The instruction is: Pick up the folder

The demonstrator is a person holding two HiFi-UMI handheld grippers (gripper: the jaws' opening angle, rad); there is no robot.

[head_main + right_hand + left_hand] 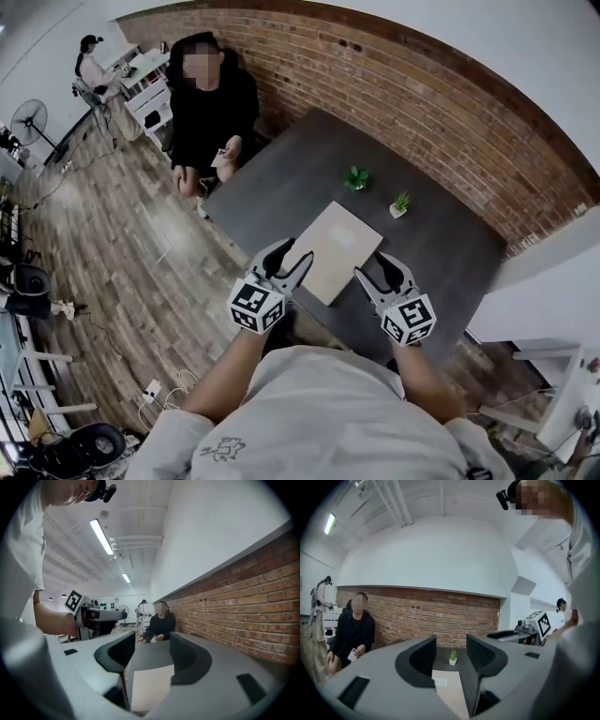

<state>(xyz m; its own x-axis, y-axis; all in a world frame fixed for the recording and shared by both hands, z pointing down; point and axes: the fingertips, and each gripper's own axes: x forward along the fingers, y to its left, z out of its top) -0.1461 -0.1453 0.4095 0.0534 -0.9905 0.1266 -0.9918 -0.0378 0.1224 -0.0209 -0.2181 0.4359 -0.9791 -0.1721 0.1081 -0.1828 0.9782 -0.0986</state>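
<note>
My left gripper [296,253] stood released, its two jaws apart with nothing pressed between them; through its own view [451,654] the gap showed only the tabletop ahead. My right gripper [373,266] was likewise unclenched, jaws spread and empty [152,651]. Both pointed nearly level over the near edge of the dark grey table [281,178].

The folder [333,248] lay flat on that table between my two grippers, a pale beige rectangle with a lighter label near its far end. My left jaws sat just beside its near left edge and my right jaws just beside its near right corner. Each gripper view caught it low in the gap [447,688] [150,688].

Beyond the folder stood two small potted plants [356,177] [400,203], apart from each other. A brick wall [422,103] ran along the table's far side. A person in black [211,103] sat at the table's left end, holding a phone.
</note>
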